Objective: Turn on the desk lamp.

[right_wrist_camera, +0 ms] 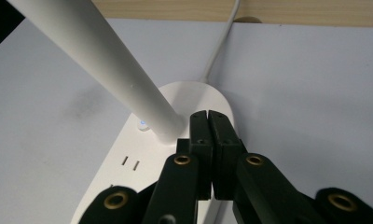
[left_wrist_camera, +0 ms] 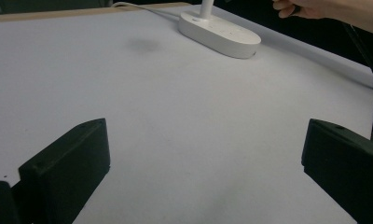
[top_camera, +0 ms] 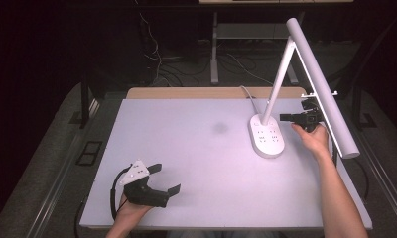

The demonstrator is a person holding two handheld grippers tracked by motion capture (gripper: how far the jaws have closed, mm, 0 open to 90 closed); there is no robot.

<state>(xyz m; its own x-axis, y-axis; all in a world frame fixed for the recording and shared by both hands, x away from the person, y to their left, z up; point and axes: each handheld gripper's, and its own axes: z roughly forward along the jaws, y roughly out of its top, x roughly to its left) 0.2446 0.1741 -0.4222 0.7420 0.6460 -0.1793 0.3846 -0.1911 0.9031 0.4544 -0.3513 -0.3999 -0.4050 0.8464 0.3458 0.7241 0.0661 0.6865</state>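
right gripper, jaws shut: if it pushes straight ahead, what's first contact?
Most likely the desk lamp's base: the right gripper has its shut tips just over the base, beside the foot of the lamp's stem. Depth is unclear, so it may already touch.

A lab or test bench rather than a home; a bare pale desk (top_camera: 186,148) stands in a dark room, loose cables (top_camera: 157,54) trail over the floor behind it, metal frame legs (top_camera: 215,54) rise beyond, and a white desk lamp (top_camera: 305,74) with sockets in its base stands on it.
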